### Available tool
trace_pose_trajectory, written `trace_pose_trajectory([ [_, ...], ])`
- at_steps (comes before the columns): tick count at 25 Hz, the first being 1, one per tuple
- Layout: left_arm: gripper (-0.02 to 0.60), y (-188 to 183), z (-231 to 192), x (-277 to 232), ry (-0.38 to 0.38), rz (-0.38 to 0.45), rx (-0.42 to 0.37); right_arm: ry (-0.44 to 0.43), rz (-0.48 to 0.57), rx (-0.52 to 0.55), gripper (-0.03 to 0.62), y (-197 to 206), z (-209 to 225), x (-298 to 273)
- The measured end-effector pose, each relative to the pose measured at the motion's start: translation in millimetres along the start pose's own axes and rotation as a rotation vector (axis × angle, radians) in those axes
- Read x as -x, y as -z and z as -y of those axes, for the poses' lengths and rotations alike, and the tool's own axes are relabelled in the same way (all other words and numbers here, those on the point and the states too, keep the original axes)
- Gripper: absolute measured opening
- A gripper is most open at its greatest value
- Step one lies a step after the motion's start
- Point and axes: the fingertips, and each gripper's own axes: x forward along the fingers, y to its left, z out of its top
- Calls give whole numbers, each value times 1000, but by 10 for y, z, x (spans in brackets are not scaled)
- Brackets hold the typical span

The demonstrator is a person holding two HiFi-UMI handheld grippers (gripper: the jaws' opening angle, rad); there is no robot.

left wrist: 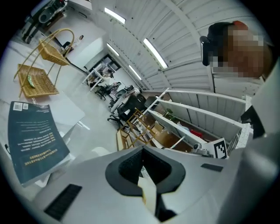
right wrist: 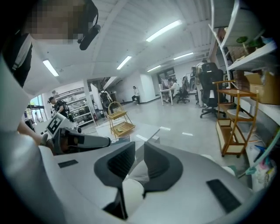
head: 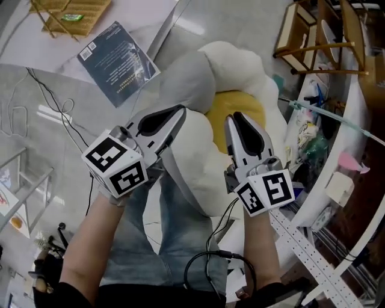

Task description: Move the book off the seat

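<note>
A dark teal book (head: 117, 62) lies flat on a white low surface at the upper left, apart from the seat; the left gripper view shows it too (left wrist: 33, 140). The seat (head: 240, 66) is a white and grey plush cushion with a yellow middle, under both grippers. My left gripper (head: 180, 111) hangs raised over the seat's left side, shut and holding nothing, its pads meeting (left wrist: 141, 151). My right gripper (head: 231, 117) is raised over the yellow middle. Its jaws (right wrist: 139, 146) stand a narrow gap apart with nothing between them.
A wicker basket stand (head: 72, 15) sits beyond the book. A wooden shelf unit (head: 319, 36) and a cluttered white rack (head: 313, 138) line the right side. A thin cable (head: 48, 102) trails over the grey floor at left. My jeans-clad legs (head: 174, 240) are below the grippers.
</note>
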Motion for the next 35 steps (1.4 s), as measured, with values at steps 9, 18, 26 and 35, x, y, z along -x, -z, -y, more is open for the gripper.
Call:
trace_pose_trajectory([
  [9,5,-199,1166,-104,95,-79,-116,85,85,-22,71,-610,16,1034],
  [18,5,-598,2068,140,133,-120,-190,149,175,-30,71,-1348,-173,1754],
  [26,5,-1085,2794,183,217,-142,-317,193,283,10,71,-2087,-323,2279],
  [35,5,-1663,3658,78,321,-103,-429,273,410,36,71,-2790,-251,2832],
])
